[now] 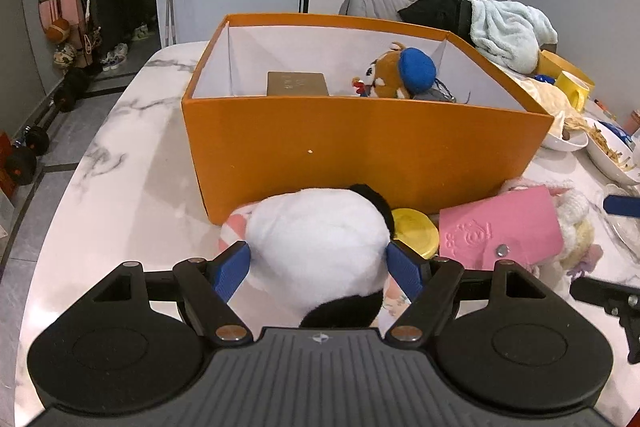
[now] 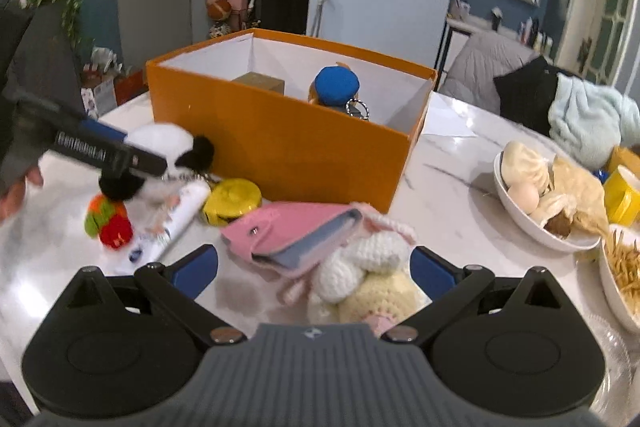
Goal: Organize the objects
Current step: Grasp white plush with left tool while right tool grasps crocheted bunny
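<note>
The left tongs [image 1: 318,263] stood wide around the panda plush [image 1: 320,239], pads just beside it, on the marble surface [image 1: 132,163] before the orange box [image 1: 360,143]. The right tongs [image 2: 314,267] gaped over a crocheted doll [image 2: 360,267].

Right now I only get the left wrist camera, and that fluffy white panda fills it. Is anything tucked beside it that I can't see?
Observer: Yes. A small red, green and orange toy lies right against the panda, on its near side in the right wrist view.
Operator: Anything else down there?
Observer: A white tube lies between that toy and the yellow tin.
Operator: And the other claw, what is it doing?
Observer: The right gripper is open, with its blue pads on either side of the crochet doll and not pressing it.
</note>
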A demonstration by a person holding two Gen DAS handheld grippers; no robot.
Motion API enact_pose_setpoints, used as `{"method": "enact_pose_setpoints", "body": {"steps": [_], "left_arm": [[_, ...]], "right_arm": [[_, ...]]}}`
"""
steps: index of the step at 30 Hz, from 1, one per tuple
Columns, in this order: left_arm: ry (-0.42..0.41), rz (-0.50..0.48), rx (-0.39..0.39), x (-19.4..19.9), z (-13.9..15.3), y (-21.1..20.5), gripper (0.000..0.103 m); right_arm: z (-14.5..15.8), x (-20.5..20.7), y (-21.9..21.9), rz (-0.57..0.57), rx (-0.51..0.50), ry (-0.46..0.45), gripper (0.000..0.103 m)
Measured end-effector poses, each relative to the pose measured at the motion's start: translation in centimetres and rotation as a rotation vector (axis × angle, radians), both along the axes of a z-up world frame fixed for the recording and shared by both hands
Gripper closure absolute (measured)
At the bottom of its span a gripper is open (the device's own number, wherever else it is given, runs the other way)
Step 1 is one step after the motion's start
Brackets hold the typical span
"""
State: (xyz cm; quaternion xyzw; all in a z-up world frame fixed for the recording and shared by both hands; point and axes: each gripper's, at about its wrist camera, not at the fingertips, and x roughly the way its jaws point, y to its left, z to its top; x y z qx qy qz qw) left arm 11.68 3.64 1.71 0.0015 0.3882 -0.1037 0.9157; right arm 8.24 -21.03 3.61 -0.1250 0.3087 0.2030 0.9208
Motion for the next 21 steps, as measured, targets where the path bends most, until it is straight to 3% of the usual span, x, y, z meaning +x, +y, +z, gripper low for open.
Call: {"method": "enact_pose_setpoints", "body": {"steps": [12,21], "left_arm": [[-0.022,0.008,0.028,1.3,-0.9,-0.6,0.000],[-0.073,0.016,0.041,1.2,-1.7,-1.0,0.000]], "right_arm": [[-3.8,4.0,-1.2,-0.036,-0.016,0.072,0.001],[-5.4,5.0,-0.5,0.004,-0.064,0.065,0.001]]}}
